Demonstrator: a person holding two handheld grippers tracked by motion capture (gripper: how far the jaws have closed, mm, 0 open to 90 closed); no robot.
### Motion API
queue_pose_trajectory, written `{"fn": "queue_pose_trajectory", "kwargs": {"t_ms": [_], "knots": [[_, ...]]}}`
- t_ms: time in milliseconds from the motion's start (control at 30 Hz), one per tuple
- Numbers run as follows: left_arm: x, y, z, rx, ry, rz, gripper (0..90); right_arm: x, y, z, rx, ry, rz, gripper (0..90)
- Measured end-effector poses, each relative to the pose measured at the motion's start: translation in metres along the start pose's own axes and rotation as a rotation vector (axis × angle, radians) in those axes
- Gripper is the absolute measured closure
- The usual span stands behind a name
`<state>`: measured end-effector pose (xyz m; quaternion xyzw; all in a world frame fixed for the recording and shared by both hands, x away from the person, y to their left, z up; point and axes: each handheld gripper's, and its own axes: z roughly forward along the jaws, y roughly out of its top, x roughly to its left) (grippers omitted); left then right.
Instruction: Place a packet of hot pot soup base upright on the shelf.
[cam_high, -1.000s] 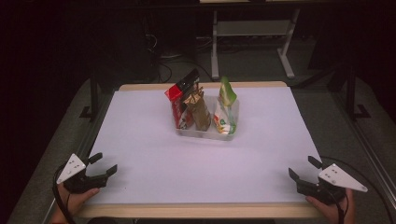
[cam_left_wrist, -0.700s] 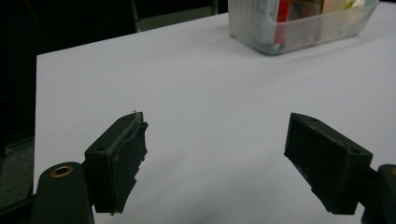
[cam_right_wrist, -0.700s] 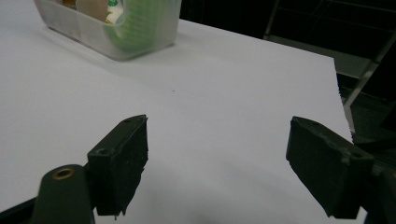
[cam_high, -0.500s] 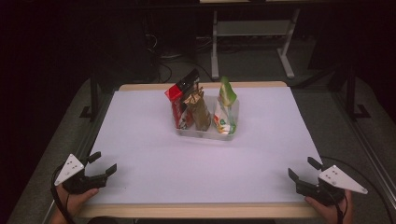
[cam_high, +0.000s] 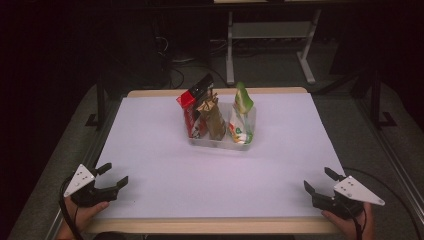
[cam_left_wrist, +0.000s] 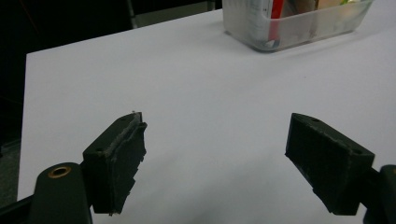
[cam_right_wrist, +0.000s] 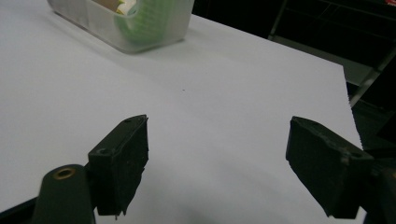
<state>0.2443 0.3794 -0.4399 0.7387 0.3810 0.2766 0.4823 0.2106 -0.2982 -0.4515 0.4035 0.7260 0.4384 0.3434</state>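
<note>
Nothing moved: both grippers, left (cam_high: 114, 176) and right (cam_high: 316, 181), gape empty; bin (cam_high: 220, 141) packets (cropped) seem unreadable.

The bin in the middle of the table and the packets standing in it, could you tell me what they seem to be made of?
The bin looks like frosted translucent plastic: the packets' colours show dimly through its wall. The packets seem to be glossy printed film or foil, judging by their creased, crimped tops, though that is uncertain.

L gripper (cam_high: 114, 176) & R gripper (cam_high: 317, 180) – both low at near table corners, jaws wide apart, nothing held.
</note>
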Motion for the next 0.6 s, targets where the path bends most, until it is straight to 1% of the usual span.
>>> {"fn": "queue_pose_trajectory", "kwargs": {"t_ms": [100,167,233,500,600], "knots": [[-0.0005,-0.0006,-0.0001,0.001,0.001,-0.003,19.3,0.0013,0.0000,0.0024,0.010,0.004,-0.009,20.2],[-0.0007,-0.0007,0.0003,0.007,0.003,0.004,19.3,0.0022,0.0003,0.0029,0.015,0.007,-0.014,20.0],[-0.0003,-0.0005,0.0007,0.005,0.002,-0.001,19.4,0.0023,0.0007,0.0029,0.014,0.004,-0.018,20.0],[-0.0025,0.0003,0.0033,0.019,-0.001,0.004,19.4,0.0019,0.0019,0.0047,0.013,0.007,-0.020,19.9],[-0.0026,0.0014,0.0052,0.024,-0.005,-0.002,19.3,0.0022,0.0023,0.0056,0.020,0.018,-0.018,20.0]]}}
